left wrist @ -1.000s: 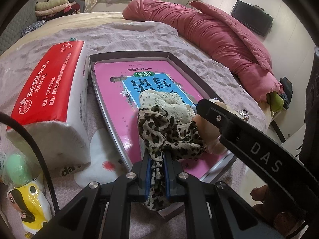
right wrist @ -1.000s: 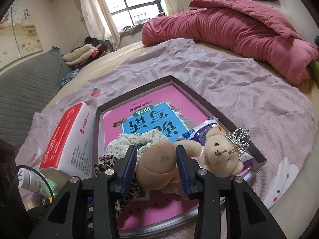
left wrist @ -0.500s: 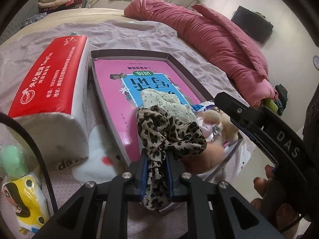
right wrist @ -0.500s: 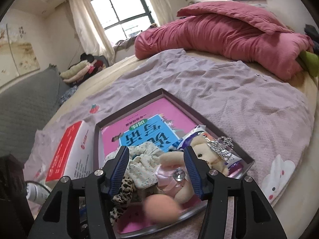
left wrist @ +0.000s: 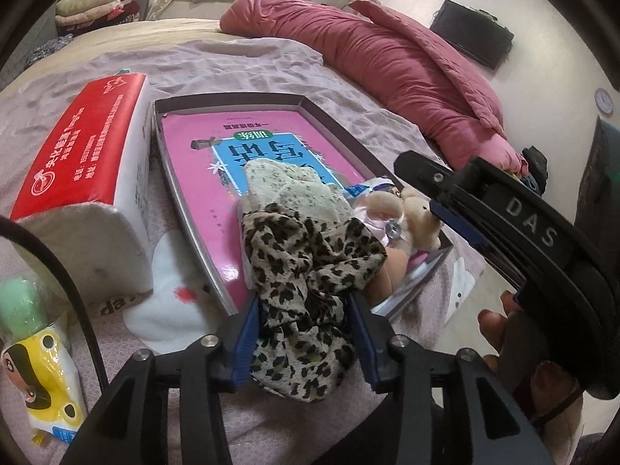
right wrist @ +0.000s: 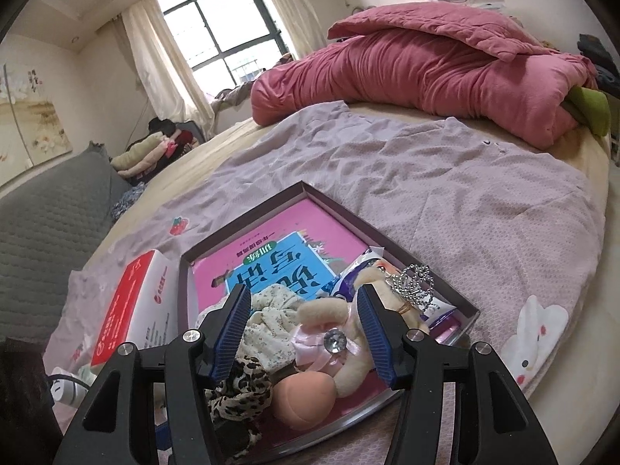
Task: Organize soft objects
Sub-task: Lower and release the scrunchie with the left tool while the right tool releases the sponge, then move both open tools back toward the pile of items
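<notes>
White capital letters "DAS" stand on the black arm of the right tool (left wrist: 438,209), seen in the left wrist view. Lowercase "da" shows on the bedsheet (left wrist: 112,304) just below the tissue pack. The red-topped tissue pack (left wrist: 77,155) carries white Chinese characters, a round logo and a line of digits too small to make out. The pink book (left wrist: 217,162) in the tray has large Chinese characters on a blue panel, upside down to the camera; I cannot read them reliably.
</notes>
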Demonstrator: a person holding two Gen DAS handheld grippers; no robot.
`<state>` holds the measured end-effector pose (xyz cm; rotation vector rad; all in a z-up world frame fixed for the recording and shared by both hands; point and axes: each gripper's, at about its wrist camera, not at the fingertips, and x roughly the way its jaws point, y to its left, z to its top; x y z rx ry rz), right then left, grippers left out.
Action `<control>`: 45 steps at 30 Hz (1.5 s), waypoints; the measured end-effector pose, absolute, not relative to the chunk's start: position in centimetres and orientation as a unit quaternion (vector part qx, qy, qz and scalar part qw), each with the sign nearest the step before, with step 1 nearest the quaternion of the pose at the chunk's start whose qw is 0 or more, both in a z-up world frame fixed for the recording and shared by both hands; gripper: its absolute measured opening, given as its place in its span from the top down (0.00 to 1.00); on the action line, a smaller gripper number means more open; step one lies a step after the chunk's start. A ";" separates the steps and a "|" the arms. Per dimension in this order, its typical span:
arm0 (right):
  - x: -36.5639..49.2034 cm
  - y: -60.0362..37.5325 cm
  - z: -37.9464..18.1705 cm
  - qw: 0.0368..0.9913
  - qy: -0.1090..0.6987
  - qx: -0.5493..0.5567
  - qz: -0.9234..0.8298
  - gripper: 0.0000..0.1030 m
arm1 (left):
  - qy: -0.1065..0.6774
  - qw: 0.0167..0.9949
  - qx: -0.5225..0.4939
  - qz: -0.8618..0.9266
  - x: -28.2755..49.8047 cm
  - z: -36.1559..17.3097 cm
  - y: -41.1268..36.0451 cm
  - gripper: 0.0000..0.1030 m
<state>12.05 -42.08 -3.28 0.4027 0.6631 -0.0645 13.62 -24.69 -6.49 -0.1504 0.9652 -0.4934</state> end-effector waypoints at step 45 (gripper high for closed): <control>9.5 -40.5 -0.4 0.953 0.266 0.130 -0.061 0.29 | 0.421 0.892 -0.050 -0.155 10.2 -1.4 -19.5 0.37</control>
